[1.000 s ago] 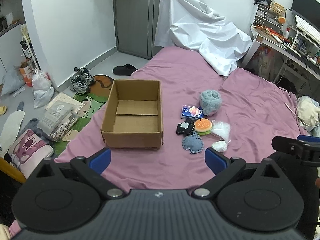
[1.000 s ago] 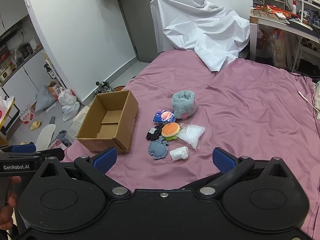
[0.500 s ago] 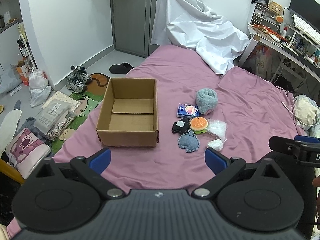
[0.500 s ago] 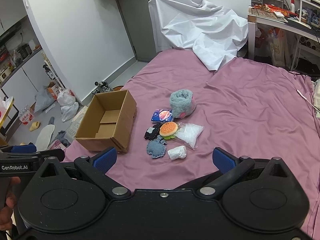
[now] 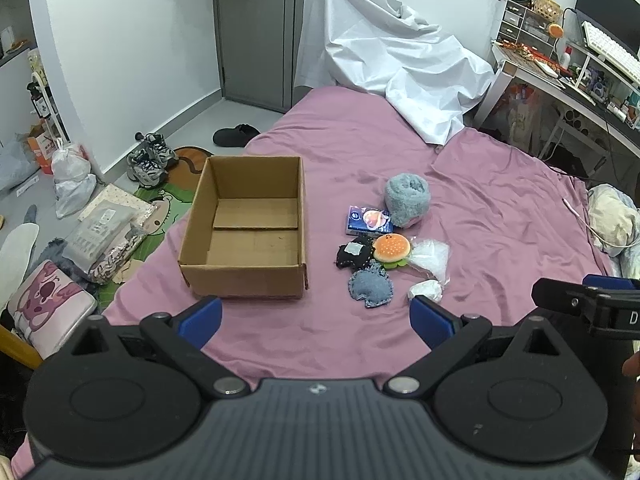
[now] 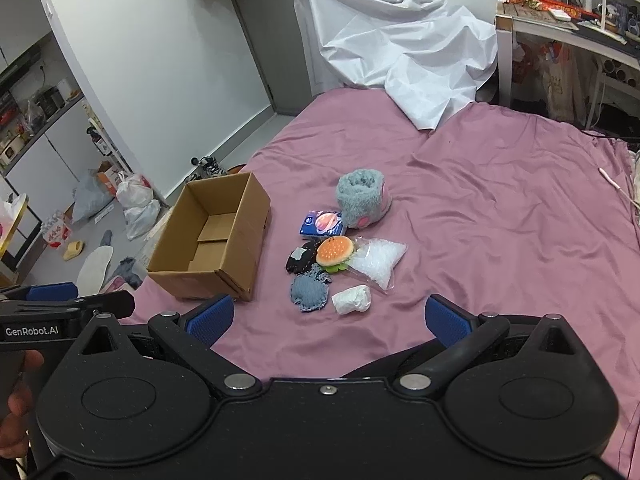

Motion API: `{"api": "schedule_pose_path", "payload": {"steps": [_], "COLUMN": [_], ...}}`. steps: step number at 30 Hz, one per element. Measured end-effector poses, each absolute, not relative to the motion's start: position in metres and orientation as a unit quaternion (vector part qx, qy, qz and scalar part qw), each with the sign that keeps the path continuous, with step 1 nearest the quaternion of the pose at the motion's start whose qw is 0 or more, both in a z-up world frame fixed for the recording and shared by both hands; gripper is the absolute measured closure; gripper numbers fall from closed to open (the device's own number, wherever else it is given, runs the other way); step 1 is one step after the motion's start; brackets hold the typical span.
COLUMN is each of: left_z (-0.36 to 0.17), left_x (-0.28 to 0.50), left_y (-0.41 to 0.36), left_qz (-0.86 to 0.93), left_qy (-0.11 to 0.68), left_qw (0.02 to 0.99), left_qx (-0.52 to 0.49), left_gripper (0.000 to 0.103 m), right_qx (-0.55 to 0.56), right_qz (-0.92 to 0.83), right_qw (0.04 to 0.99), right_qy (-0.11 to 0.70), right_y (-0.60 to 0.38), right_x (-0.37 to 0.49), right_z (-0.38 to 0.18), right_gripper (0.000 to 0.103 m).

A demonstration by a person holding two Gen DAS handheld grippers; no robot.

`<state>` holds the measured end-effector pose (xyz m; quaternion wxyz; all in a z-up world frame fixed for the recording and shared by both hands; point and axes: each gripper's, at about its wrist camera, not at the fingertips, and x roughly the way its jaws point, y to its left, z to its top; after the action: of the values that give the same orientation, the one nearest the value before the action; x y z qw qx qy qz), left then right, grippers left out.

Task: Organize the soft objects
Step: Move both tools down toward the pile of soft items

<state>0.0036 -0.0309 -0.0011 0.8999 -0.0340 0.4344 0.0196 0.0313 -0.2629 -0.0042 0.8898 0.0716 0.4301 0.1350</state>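
Observation:
An empty open cardboard box (image 5: 248,228) (image 6: 216,240) stands on the pink bed. To its right lies a cluster of soft things: a fluffy grey-blue roll (image 5: 407,198) (image 6: 360,199), a blue packet (image 5: 368,221) (image 6: 322,224), a black pouch (image 5: 354,255) (image 6: 301,260), a burger plush (image 5: 391,248) (image 6: 334,251), a denim pad (image 5: 371,288) (image 6: 310,293), a clear bag (image 5: 430,259) (image 6: 378,259) and a white wad (image 5: 425,290) (image 6: 352,299). My left gripper (image 5: 316,316) and right gripper (image 6: 328,318) are both open and empty, held short of the items.
A white sheet (image 5: 392,68) drapes the bed's far end. A cluttered desk (image 5: 560,76) stands at the right. Shoes (image 5: 150,160), bags and cushions lie on the floor left of the bed. A pillow (image 5: 612,220) and cable lie at the right edge.
Both grippers have drawn back and risen slightly, so the box and items look a little farther away. Nothing on the bed has moved.

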Motion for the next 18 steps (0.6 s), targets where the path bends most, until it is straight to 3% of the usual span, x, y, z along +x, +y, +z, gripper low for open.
{"api": "schedule_pose_path", "payload": {"steps": [18], "left_z": [-0.039], "left_x": [0.038], "left_y": [-0.039], "left_qz": [0.007], "left_qy": [0.460], "left_qw": [0.886], "left_qx": [-0.063], "left_gripper": [0.006], "right_qx": [0.139], "right_qz": [0.119], "right_qw": [0.869], "right_qy": [0.460], "right_y": [-0.279], "right_x": [0.073], "right_z": [-0.046], "right_gripper": [0.001]}}
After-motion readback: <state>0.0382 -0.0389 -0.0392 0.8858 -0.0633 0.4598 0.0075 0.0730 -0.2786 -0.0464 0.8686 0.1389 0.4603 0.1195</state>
